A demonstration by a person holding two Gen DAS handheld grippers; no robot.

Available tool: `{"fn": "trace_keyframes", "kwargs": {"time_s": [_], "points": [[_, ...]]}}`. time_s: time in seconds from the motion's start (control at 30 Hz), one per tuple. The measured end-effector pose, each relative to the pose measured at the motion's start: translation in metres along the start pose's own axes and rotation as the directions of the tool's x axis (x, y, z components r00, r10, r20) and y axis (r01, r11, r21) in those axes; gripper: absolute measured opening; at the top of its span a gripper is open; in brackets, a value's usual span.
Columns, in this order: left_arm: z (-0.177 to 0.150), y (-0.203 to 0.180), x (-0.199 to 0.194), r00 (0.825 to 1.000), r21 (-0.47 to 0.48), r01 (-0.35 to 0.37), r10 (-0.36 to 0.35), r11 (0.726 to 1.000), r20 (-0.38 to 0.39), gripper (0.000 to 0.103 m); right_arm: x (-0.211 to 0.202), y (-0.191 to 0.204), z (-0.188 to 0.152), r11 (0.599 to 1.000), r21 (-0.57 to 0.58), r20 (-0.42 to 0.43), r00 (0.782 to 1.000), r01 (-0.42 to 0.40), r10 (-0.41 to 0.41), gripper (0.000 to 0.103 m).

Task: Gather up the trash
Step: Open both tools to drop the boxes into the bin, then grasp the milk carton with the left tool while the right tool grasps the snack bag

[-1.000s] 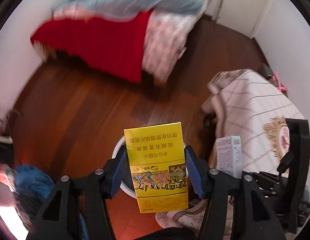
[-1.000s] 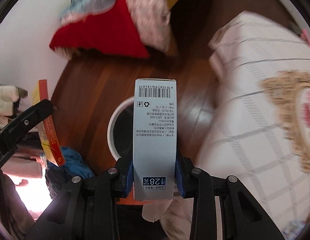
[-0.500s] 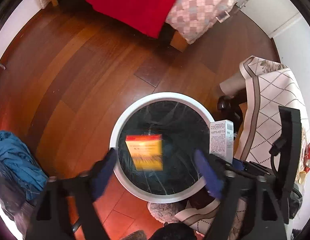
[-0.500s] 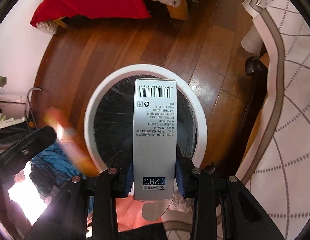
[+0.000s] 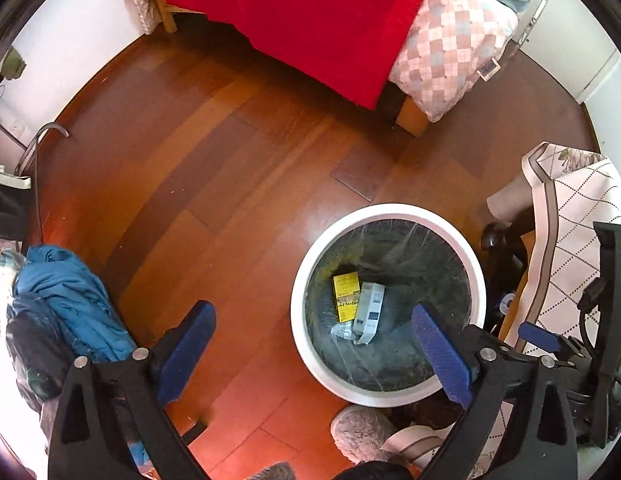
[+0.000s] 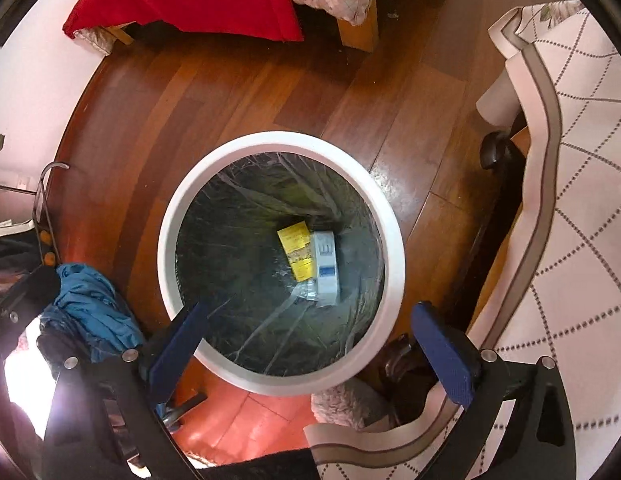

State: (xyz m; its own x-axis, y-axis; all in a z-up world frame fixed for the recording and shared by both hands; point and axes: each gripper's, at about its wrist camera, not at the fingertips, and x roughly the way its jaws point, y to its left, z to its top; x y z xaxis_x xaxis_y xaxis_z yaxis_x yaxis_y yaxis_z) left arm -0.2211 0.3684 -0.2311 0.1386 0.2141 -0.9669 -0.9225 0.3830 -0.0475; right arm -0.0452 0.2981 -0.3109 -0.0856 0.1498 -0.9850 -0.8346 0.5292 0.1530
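Comparing this moment with one second earlier shows that both held items have been let go: the left gripper, which had clamped the flat yellow cardboard packet, now stands with its blue-padded jaws spread wide and nothing between them, offset to the left of the bin over the red-brown wooden plank floor. The right gripper, which had clamped the tall white-and-grey cardboard carton half a second ago, is likewise wide and empty, held directly above the bin opening. Both pieces of trash now lie at the bottom of the round white-rimmed waste bin, inside its clear plastic liner, side by side and touching: the yellow packet on the left, the white carton on the right and partly over it. A small crumpled clear wrapper lies just beside them. Judged from this, the deposit step for these two items is complete; both grippers are free for further collection.
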Motion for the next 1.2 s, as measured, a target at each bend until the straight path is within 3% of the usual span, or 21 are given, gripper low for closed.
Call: {"fn": "trace_keyframes", "kwargs": {"time_s": [0.43,0.77,1.07,1.2], "points": [[-0.028,-0.01,-0.059,0.998,0.014,-0.026,0.025,1.0,0.056,0.1,-0.068,0.002,-0.039,0.998,-0.045,0.1,0.994,0.039,-0.035,0.103],[-0.056,-0.019,-0.117,0.992,0.018,-0.017,0.015,1.0,0.126,0.1,-0.143,0.002,-0.071,0.997,-0.079,0.203,0.979,0.018,-0.001,0.103],[-0.085,-0.037,-0.198,0.965,0.025,-0.099,0.09,0.995,0.247,0.1,-0.227,-0.001,-0.114,0.992,-0.102,0.321,0.941,-0.074,0.104,0.103],[-0.103,-0.061,-0.233,0.949,0.054,-0.065,0.045,0.996,0.313,0.1,-0.276,-0.025,-0.144,0.98,-0.09,0.363,0.911,-0.175,0.196,0.103]]}}
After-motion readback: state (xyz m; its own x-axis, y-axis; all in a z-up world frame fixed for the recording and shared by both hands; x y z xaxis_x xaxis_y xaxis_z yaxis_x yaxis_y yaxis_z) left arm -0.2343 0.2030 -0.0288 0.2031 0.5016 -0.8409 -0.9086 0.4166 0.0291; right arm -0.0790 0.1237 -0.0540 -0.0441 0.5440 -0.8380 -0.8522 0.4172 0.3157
